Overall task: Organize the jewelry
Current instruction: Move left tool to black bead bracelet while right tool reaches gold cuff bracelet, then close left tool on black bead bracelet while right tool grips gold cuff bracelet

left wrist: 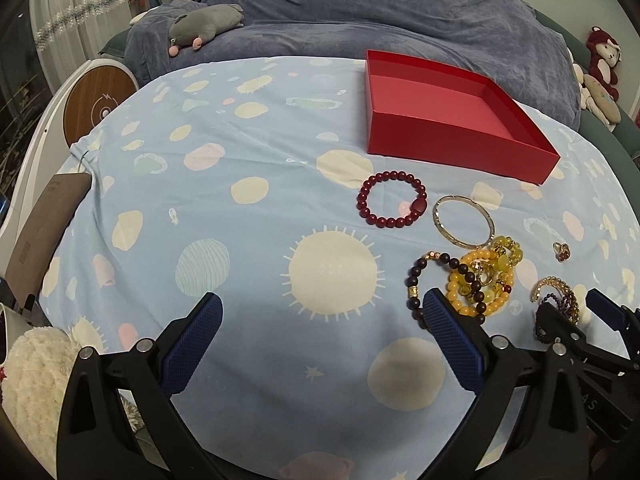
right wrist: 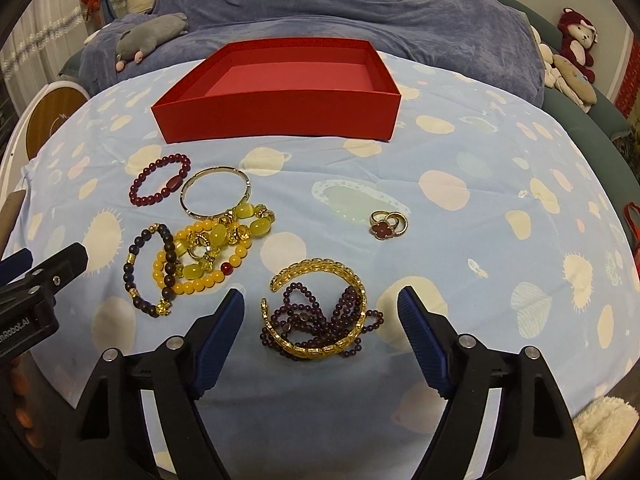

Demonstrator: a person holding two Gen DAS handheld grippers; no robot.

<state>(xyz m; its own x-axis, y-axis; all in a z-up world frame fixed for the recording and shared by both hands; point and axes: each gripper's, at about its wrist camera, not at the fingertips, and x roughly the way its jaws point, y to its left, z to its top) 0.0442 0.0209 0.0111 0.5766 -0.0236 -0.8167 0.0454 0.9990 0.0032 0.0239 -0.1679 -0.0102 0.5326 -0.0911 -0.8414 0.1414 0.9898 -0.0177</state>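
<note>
An open red box [left wrist: 460,140] [right wrist: 280,116] stands at the far side of the patterned blue cloth. In front of it lie a dark red bead bracelet [left wrist: 418,206] [right wrist: 174,182], a thin gold bangle [right wrist: 247,188], yellow bead bracelets [left wrist: 480,276] [right wrist: 208,248], a dark bead bracelet [right wrist: 130,268] and a clover ring [right wrist: 382,230]. My right gripper [right wrist: 320,300] [left wrist: 570,304] is open, its fingers on either side of a wide gold bangle [right wrist: 312,350] tangled with purple beads [right wrist: 308,304], pads not touching them. My left gripper [left wrist: 322,302] [right wrist: 48,258] is open over bare cloth, left of the pile.
A blue blanket [left wrist: 380,12] is heaped behind the cloth, with a grey plush [left wrist: 208,20] on it. Red and cream plush toys [right wrist: 576,40] sit at the far right. A round wooden disc [left wrist: 98,102] and a grey booklet [left wrist: 44,224] lie off the left edge.
</note>
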